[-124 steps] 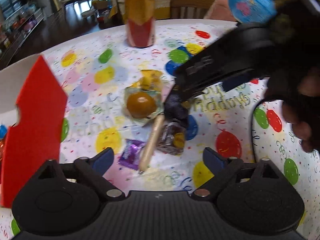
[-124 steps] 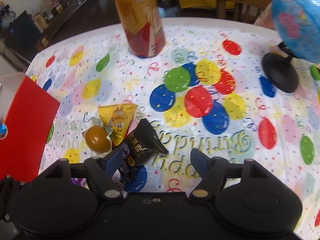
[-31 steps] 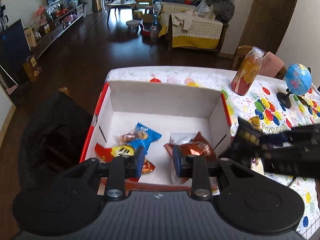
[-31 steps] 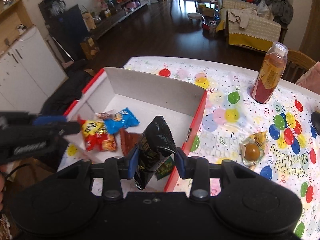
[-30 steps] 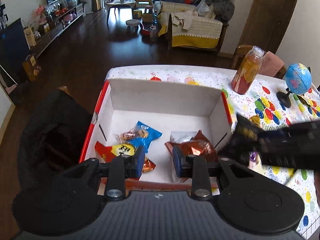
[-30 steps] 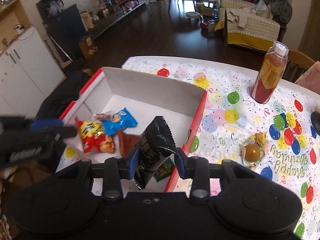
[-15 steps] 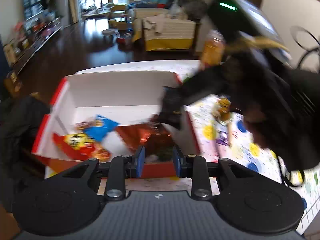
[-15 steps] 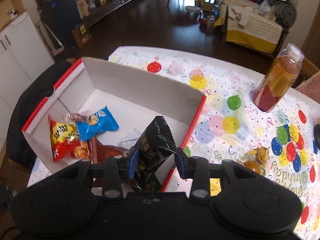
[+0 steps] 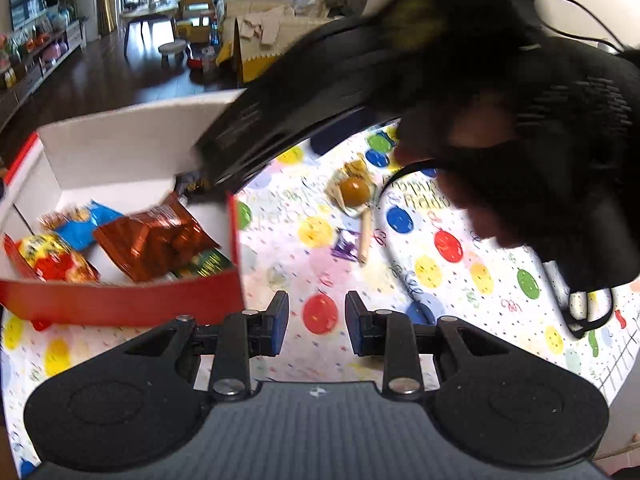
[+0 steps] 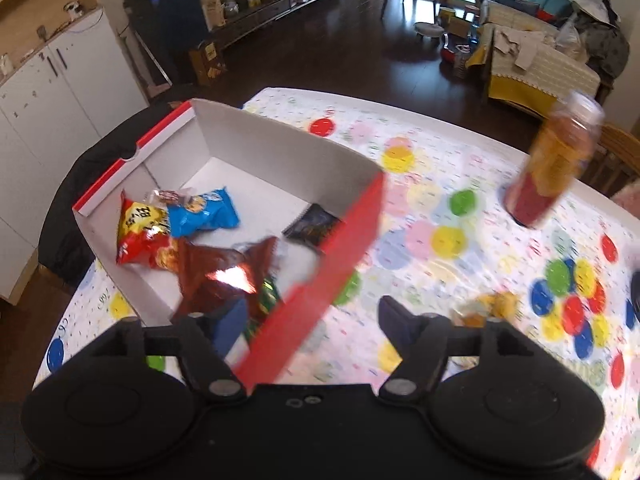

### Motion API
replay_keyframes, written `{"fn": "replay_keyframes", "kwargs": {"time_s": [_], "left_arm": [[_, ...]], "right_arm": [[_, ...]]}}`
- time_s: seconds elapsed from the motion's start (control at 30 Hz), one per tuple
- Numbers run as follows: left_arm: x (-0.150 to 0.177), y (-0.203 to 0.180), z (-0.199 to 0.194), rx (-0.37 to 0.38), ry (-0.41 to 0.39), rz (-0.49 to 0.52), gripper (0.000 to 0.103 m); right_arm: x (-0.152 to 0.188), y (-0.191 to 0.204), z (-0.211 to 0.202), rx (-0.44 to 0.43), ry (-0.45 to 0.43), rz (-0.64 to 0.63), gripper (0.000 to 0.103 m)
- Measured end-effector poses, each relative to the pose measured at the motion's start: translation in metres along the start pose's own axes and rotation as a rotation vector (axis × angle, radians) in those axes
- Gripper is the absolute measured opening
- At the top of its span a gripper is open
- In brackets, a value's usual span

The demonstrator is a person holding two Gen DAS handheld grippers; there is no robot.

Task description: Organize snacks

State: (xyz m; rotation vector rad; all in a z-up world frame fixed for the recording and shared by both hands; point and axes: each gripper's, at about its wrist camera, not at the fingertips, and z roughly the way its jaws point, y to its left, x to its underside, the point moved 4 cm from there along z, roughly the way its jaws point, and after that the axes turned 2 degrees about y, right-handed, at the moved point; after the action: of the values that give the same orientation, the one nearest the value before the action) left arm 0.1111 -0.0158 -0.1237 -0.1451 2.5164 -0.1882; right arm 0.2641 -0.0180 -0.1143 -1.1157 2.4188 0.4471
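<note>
Black snack packet [image 10: 314, 225] lies in the red-and-white box [image 10: 280, 152].
Right tongs [image 10: 310, 322] just opened, empty, straddling its wall; left tongs [image 9: 316, 322] narrowly apart, empty.

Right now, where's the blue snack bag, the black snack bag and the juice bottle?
blue snack bag [image 10: 202, 213], right wrist view, middle of the wrapper.
black snack bag [image 10: 314, 225], right wrist view, its flat front.
juice bottle [image 10: 554, 170], right wrist view, the label.

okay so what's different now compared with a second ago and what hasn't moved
The right gripper has just opened and let go of the black snack packet, which now lies inside the red-and-white box. The left gripper swung from over the box toward the table, empty. The other packets, the bottle and loose sweets stayed put.
</note>
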Motion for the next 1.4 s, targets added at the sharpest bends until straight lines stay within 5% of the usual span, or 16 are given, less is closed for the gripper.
{"fn": "replay_keyframes", "kwargs": {"time_s": [0.1,0.43,0.63,0.77,0.83,0.9,1.17,1.4], "left_arm": [[0.004,-0.008,0.010,0.013,0.035,-0.019,0.059],[0.027,-0.048,0.079,0.027,0.215,0.003,0.062],[0.037,-0.056,0.108,-0.004,0.249,0.018,0.062],[0.037,-0.059,0.113,-0.028,0.231,0.027,0.059],[0.036,-0.060,0.112,-0.039,0.221,0.029,0.051],[0.035,-0.059,0.112,-0.049,0.212,0.030,0.032],[0.031,-0.048,0.096,-0.040,0.211,-0.026,0.030],[-0.006,-0.030,0.029,-0.034,0.097,-0.046,0.030]], "right_arm": [[0.019,-0.028,-0.016,0.005,-0.010,0.032,0.076],[0.096,-0.105,-0.033,0.034,0.029,0.190,0.078],[0.124,-0.126,-0.032,0.032,0.050,0.243,0.078],[0.134,-0.133,-0.031,0.030,0.058,0.259,0.077],[0.137,-0.133,-0.031,0.028,0.062,0.259,0.076],[0.139,-0.133,-0.031,0.030,0.065,0.259,0.075],[0.139,-0.127,-0.037,0.026,0.065,0.270,0.072],[0.124,-0.112,-0.064,0.017,0.021,0.277,0.072]]}}
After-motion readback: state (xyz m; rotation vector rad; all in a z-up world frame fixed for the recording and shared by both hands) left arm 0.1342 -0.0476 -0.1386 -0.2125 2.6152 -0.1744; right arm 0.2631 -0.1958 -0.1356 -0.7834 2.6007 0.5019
